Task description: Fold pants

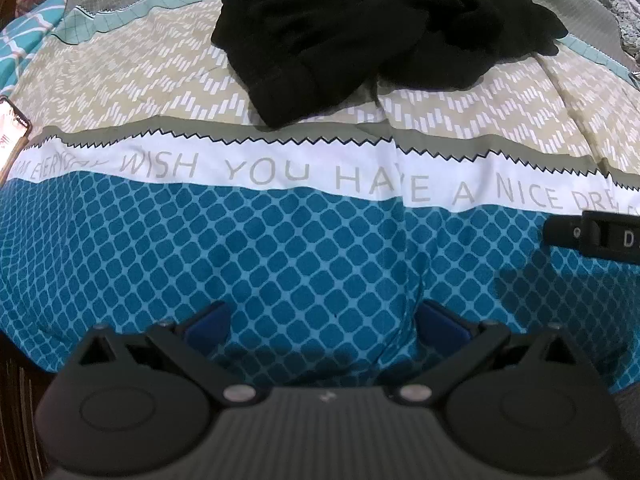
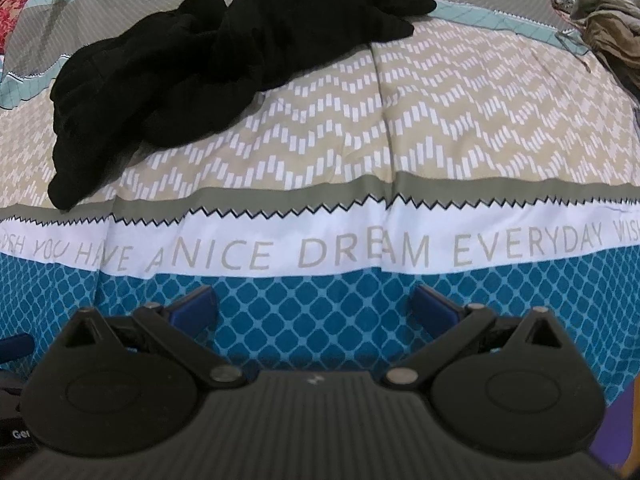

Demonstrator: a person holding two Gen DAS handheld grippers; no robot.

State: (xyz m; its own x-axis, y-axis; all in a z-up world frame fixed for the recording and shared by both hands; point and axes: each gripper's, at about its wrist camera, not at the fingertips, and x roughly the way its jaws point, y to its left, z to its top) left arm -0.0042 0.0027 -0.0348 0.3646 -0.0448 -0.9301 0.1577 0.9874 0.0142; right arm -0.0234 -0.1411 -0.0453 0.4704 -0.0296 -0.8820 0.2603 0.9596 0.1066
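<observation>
A phone (image 1: 12,128) lies at the bedspread's (image 1: 280,248) left edge. The left gripper (image 1: 324,320) and right gripper (image 2: 314,304) hang wide apart, empty, over bare blue quilt. The crumpled black pants (image 1: 360,36) lie beyond; brown clothes (image 2: 608,28) sit far right.

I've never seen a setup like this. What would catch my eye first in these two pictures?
First, the crumpled black pants lying in a heap on the far, beige zigzag part of the bedspread. Next, the white band printed with "WISH YOU HAVE A NICE DREAM EVERYDAY" running across the bed. At the bottom of each view a black claw with blue fingertips, the left claw and right claw, is open over the blue lattice fabric, holding nothing.
</observation>
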